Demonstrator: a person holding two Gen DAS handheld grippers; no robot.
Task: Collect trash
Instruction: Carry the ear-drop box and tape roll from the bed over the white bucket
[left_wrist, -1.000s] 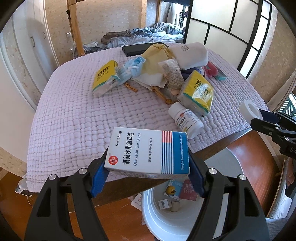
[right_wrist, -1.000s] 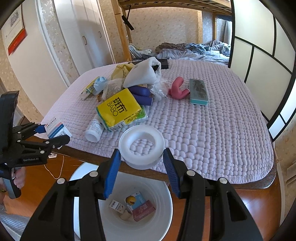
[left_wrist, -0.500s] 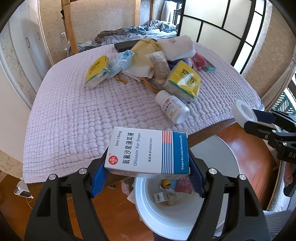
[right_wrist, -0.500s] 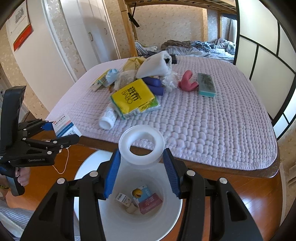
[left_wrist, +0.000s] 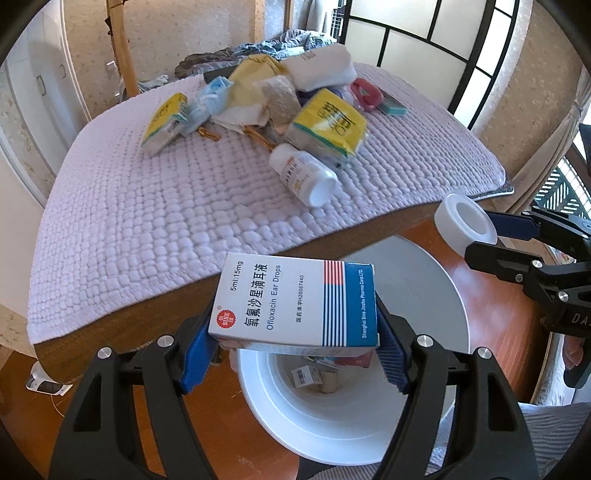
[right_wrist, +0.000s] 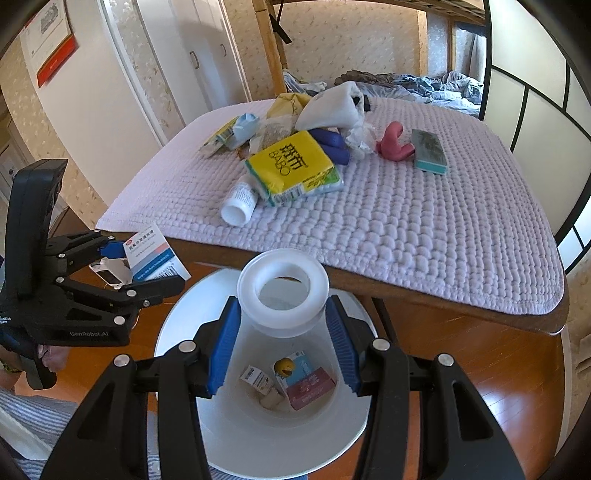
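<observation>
- A home bedroom — rumpled bedding (right_wrist: 436, 83) beyond a wooden bunk post (right_wrist: 271, 55).
- Wardrobe doors (right_wrist: 207, 59), patterned wallpaper (left_wrist: 177, 29), wood floor (right_wrist: 491, 387) — all domestic.

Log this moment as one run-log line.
left gripper: shut on ear drops box | right gripper: shut on white tape roll | both above white bin | bin: some trash inside

Black grippers (right_wrist: 282, 347), blue pads (silver screws)
</observation>
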